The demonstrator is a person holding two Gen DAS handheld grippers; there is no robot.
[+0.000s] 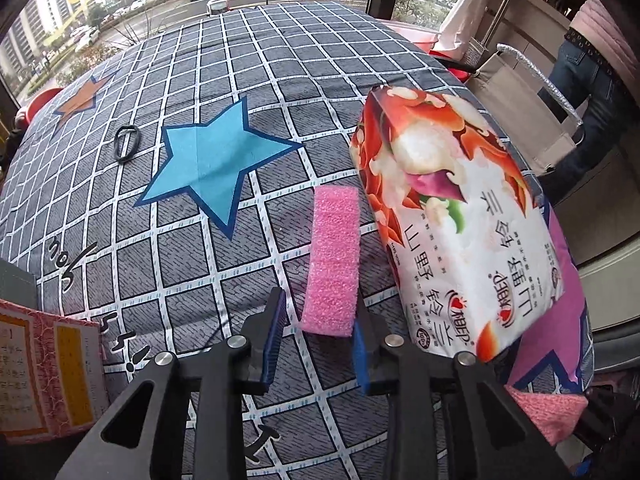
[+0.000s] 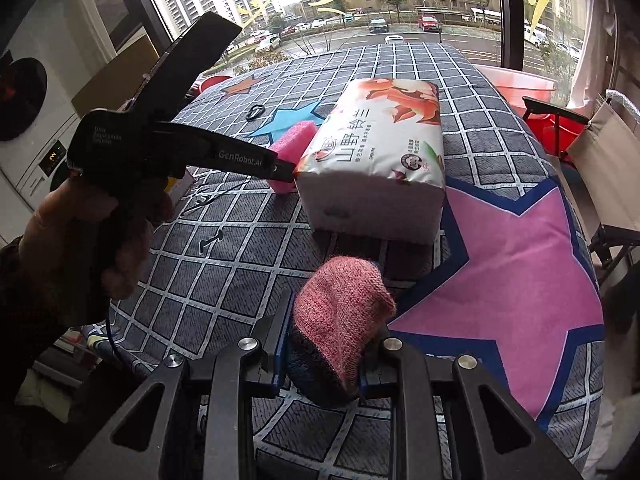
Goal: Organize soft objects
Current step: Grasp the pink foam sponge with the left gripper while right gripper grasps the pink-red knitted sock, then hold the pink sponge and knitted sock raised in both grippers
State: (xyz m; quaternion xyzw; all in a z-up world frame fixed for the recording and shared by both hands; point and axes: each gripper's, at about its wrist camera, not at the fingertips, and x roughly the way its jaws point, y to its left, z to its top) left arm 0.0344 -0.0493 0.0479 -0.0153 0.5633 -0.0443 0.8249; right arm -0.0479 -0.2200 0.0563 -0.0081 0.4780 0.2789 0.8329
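A pink foam sponge (image 1: 332,256) lies on the checked star-print cloth (image 1: 160,280). Its near end sits between the fingers of my left gripper (image 1: 320,302). The right pad touches it, while a gap shows on the left pad's side, so the gripper is open. A flowered tissue pack (image 1: 460,220) lies just right of the sponge. My right gripper (image 2: 334,320) is shut on a pink knitted cloth (image 2: 344,304), low over the cloth (image 2: 224,272) in front of the tissue pack (image 2: 380,160). In that view the left gripper (image 2: 286,172) tips down at the sponge (image 2: 292,148).
A black hair tie (image 1: 126,143) lies left of the blue star (image 1: 208,164). A printed red booklet (image 1: 40,372) sits at the near left edge. A red basin (image 2: 520,84), a beige bag (image 1: 520,112) and a standing person (image 1: 592,60) are beyond the right edge.
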